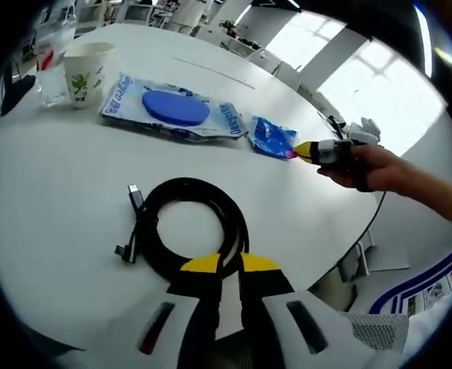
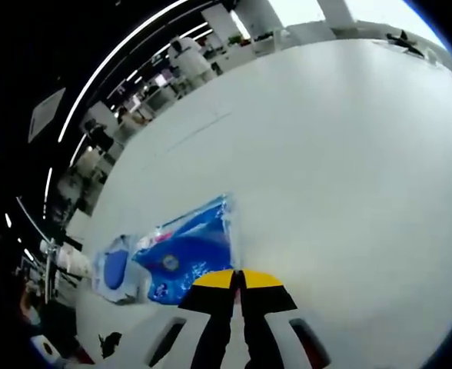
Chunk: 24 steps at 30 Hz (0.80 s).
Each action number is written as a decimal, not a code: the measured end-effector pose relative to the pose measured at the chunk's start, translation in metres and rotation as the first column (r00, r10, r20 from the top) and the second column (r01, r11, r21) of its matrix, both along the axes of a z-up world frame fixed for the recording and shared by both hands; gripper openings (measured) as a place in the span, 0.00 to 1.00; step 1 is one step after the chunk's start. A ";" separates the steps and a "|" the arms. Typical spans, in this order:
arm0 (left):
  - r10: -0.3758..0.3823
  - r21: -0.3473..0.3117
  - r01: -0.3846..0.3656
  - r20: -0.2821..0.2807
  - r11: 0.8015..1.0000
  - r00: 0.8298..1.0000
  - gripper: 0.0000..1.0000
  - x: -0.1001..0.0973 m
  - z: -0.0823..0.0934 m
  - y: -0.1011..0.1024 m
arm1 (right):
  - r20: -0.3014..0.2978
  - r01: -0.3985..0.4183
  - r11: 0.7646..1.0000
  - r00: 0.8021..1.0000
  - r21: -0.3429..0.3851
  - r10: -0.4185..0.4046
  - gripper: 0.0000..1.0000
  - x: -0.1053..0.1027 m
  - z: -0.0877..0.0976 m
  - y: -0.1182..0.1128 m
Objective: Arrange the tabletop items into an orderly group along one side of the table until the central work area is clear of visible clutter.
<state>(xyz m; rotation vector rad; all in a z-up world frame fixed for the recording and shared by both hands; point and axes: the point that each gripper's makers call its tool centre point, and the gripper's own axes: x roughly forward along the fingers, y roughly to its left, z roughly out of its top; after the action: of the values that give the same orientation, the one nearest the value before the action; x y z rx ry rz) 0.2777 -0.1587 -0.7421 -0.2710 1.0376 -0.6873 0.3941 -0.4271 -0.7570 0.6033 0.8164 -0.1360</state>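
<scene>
Left gripper [image 1: 230, 264]: jaws lying together at the near edge of the coiled black cable [image 1: 189, 229], perhaps nipping it (cannot tell).
Right gripper [image 2: 237, 278]: jaws meeting, touching the small blue packet [image 2: 186, 255]; a grip on it is not showing.
Wipes pack [image 1: 172, 108]: lying flat beyond the cable.
Paper cup [image 1: 85, 72]: standing upright beside the pack, contents hidden.
Table [image 1: 49, 192]: white, round.

Coiled black cable [image 1: 191, 231] flat on table – blue packets [image 1: 168, 108] beyond.
</scene>
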 end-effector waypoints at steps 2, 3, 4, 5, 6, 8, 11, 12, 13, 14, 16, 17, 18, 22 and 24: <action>0.011 -0.001 -0.011 0.002 1.000 1.000 0.04 0.002 0.001 0.003 | 0.000 -0.002 1.000 1.000 0.000 0.002 0.00 -0.001 0.001 0.000; 0.017 0.000 -0.017 0.003 1.000 1.000 0.04 0.002 0.001 0.006 | 0.001 -0.005 1.000 1.000 -0.002 0.005 0.00 0.000 0.000 -0.001; 0.022 0.002 -0.022 0.005 1.000 1.000 0.04 0.003 0.002 0.007 | 0.002 -0.008 1.000 1.000 -0.006 0.008 0.00 0.000 0.001 -0.001; 0.028 0.004 -0.028 0.006 1.000 1.000 0.04 0.004 0.002 0.010 | 0.003 -0.009 1.000 1.000 -0.007 0.009 0.00 0.000 0.001 -0.002; 0.033 0.004 -0.033 0.007 0.999 0.999 0.04 0.005 0.002 0.012 | 0.005 -0.008 1.000 1.000 -0.009 0.008 0.00 -0.001 0.002 -0.003; 0.045 0.005 -0.045 0.008 0.999 0.999 0.04 0.006 0.002 0.016 | 0.009 -0.007 1.000 1.000 -0.008 0.007 0.01 -0.002 0.003 -0.004; 0.055 0.009 -0.055 0.011 0.998 0.998 0.04 0.008 0.002 0.021 | 0.009 -0.007 1.000 1.000 -0.009 0.007 0.01 -0.004 0.004 -0.005; 0.059 0.008 -0.059 0.010 0.998 0.998 0.04 0.009 0.002 0.022 | 0.009 -0.007 1.000 1.000 -0.010 0.007 0.02 -0.004 0.004 -0.005; 0.063 0.008 -0.063 0.012 0.998 0.998 0.04 0.009 0.002 0.024 | 0.009 -0.008 1.000 1.000 -0.011 0.008 0.02 -0.005 0.003 -0.005; 0.065 0.010 -0.065 0.013 0.998 0.998 0.04 0.010 0.002 0.025 | 0.009 -0.009 1.000 1.000 -0.011 0.009 0.02 -0.005 0.003 -0.005; 0.071 0.011 -0.071 0.016 0.997 0.997 0.04 0.011 0.002 0.029 | 0.011 -0.011 1.000 1.000 -0.011 0.011 0.03 -0.008 0.006 -0.004; 0.076 0.011 -0.076 0.017 0.997 0.997 0.04 0.012 0.003 0.031 | 0.013 -0.015 1.000 1.000 -0.012 0.015 0.03 -0.010 0.008 -0.002; 0.078 0.013 -0.078 0.019 0.997 0.997 0.04 0.012 0.003 0.033 | 0.013 -0.018 1.000 1.000 -0.013 0.018 0.03 -0.012 0.009 -0.001; 0.096 0.017 -0.096 0.022 0.995 0.995 0.05 0.014 0.002 0.040 | 0.013 -0.054 0.998 0.998 -0.030 0.054 0.04 -0.022 0.014 0.010; 0.113 0.018 -0.113 0.022 0.993 0.993 0.05 0.015 0.002 0.044 | 0.023 -0.059 0.998 0.998 -0.034 0.060 0.04 -0.024 0.013 0.010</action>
<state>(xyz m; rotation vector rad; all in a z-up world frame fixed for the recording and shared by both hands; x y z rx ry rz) 0.2931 -0.1147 -0.7403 -0.3031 1.0001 -0.5771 0.3697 -0.4171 -0.7438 0.5480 0.8068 -0.0879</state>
